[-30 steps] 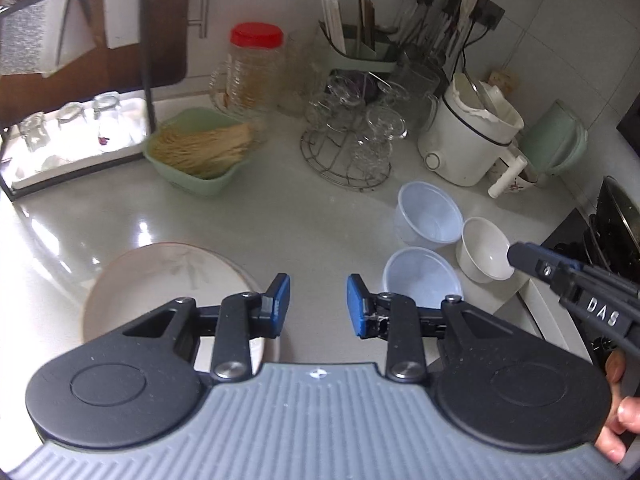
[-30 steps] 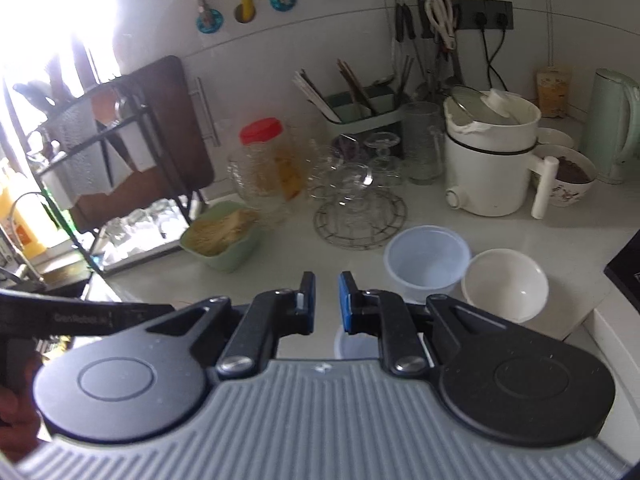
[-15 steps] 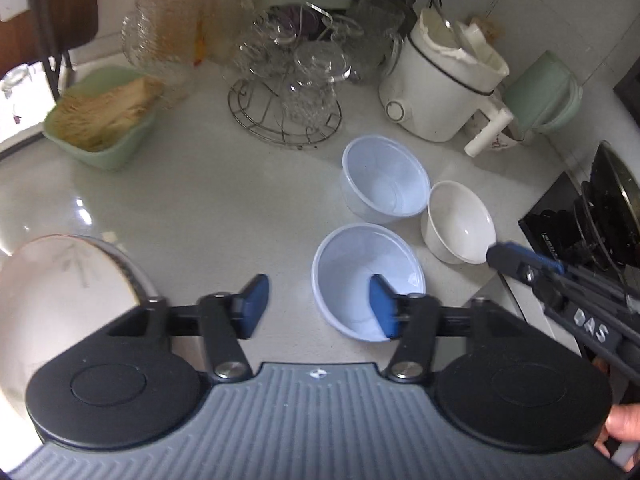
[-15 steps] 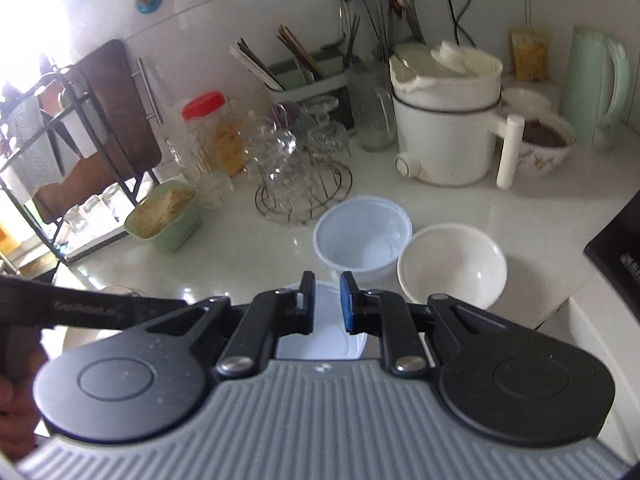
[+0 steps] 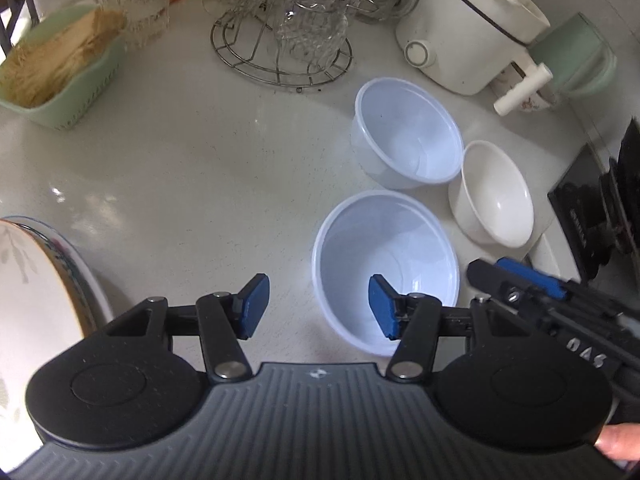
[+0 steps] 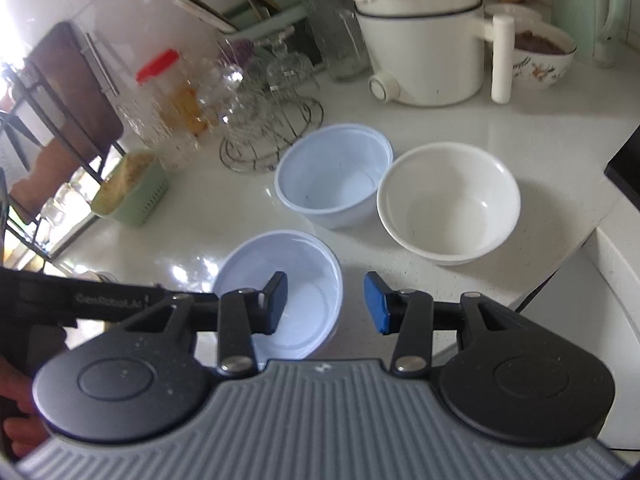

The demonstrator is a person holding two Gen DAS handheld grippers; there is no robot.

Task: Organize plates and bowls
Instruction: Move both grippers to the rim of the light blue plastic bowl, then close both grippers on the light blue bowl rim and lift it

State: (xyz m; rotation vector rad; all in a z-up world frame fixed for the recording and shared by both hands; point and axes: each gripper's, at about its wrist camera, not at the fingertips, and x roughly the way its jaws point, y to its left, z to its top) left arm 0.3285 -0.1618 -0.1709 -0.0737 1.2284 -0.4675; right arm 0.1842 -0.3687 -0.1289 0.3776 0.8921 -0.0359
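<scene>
Three bowls stand on the white counter. The near pale blue bowl (image 5: 384, 256) (image 6: 280, 264) is empty, as are the far pale blue bowl (image 5: 406, 128) (image 6: 332, 172) and the white bowl (image 5: 494, 192) (image 6: 448, 200). My left gripper (image 5: 318, 306) is open above the near bowl's left rim, its right finger over the bowl's inside. My right gripper (image 6: 326, 302) (image 5: 520, 280) hovers at that bowl's right rim with its jaws opening; the pads touch nothing. A patterned plate (image 5: 24, 300) lies at the far left.
A green basket of noodles (image 5: 60, 76), a wire rack of glasses (image 5: 288, 40), a white electric pot (image 5: 468, 28) and a green kettle (image 6: 592, 4) line the back. A black stove (image 5: 588, 216) borders the right; the counter edge (image 6: 560, 280) is near the white bowl.
Both grippers have come down and closer to the three bowls. The left jaws widened. The right jaws went from shut to apart.
</scene>
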